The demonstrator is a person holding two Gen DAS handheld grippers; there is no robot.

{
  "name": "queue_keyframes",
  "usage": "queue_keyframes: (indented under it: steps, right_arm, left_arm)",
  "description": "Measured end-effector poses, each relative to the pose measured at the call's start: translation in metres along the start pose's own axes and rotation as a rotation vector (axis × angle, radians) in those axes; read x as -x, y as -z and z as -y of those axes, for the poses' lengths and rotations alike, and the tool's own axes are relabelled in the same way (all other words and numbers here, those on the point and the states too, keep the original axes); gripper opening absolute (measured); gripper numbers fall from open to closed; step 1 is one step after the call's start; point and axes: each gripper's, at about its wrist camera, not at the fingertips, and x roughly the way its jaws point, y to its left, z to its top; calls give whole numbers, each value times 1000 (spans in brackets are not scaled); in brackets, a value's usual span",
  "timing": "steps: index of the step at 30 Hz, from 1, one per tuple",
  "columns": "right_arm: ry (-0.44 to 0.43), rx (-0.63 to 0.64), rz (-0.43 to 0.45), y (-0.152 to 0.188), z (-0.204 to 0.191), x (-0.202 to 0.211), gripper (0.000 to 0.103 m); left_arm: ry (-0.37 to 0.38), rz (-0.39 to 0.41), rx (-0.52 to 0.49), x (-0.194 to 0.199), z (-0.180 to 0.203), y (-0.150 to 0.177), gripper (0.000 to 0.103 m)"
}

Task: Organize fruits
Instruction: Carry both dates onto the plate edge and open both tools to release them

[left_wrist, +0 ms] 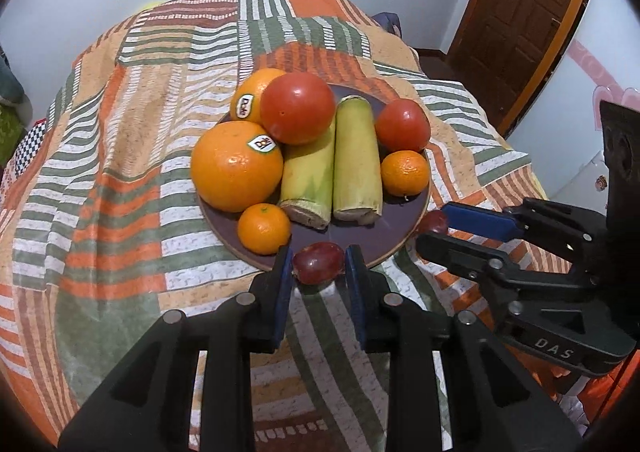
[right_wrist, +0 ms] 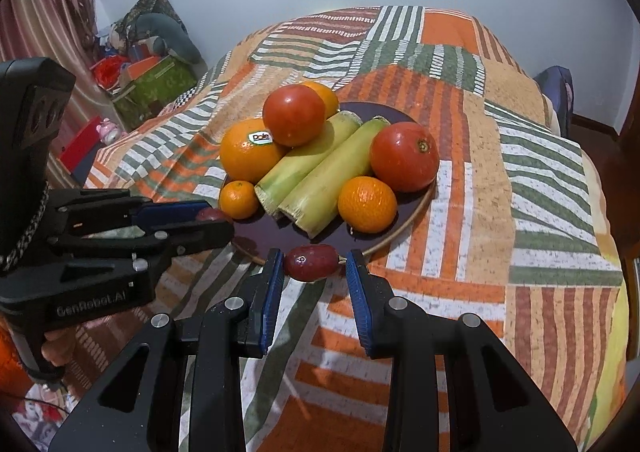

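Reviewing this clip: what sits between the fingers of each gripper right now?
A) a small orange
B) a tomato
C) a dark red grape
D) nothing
C. In each wrist view a dark red grape lies between the blue pads: one at the left gripper, one at the right gripper, both at the near rim of the plate holding oranges, tomatoes and corn.

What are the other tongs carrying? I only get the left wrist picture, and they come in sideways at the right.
Observer: A red grape sits between the right tongs, just at the plate's near rim.
Operator: Anything on the floor off to the left?
Observer: A green box among clutter, beside a striped curtain.
Operator: Any writing on my tongs?
Observer: The left tongs read GenRobot.AI on the side.
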Motion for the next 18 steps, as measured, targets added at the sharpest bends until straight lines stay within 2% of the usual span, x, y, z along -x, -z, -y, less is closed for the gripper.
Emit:
queue_keyframes:
  steps: [18]
  right_arm:
    - [5,12,-13,-5,-3,-17,30]
  left_arm:
    - [21,-30,13,-19,-4,-2,27]
